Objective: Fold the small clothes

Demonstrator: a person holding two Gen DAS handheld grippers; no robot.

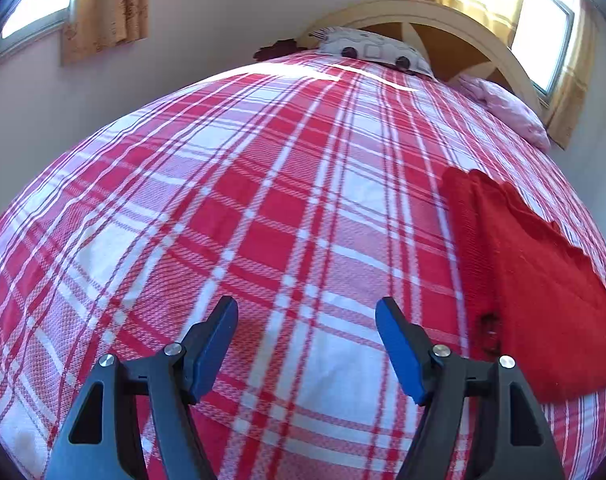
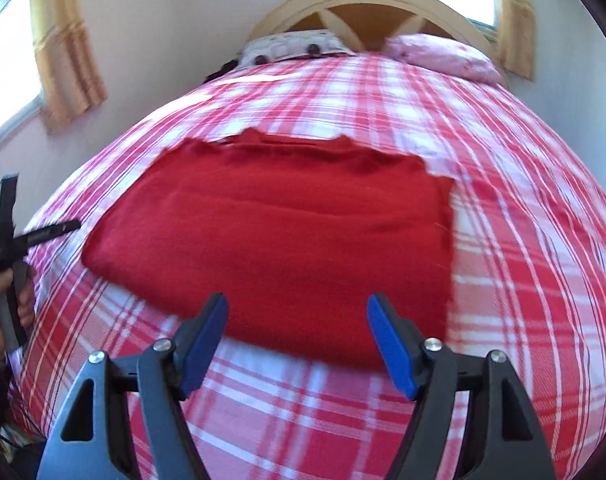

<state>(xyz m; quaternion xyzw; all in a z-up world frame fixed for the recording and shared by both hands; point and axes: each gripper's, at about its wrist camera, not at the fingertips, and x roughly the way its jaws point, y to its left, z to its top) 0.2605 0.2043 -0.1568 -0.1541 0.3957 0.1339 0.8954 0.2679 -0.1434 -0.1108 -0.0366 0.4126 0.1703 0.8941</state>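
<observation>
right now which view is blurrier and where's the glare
Right wrist view: motion blur smears the red garment edges and the plaid cover. Left wrist view: sharper, the weave reads clearly; glare from the window streaks the cover near the pillow. Both views: fisheye bulges the bed.

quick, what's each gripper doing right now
left gripper: open, empty, over the bedspread.
right gripper: open, empty, above the red garment.
</observation>
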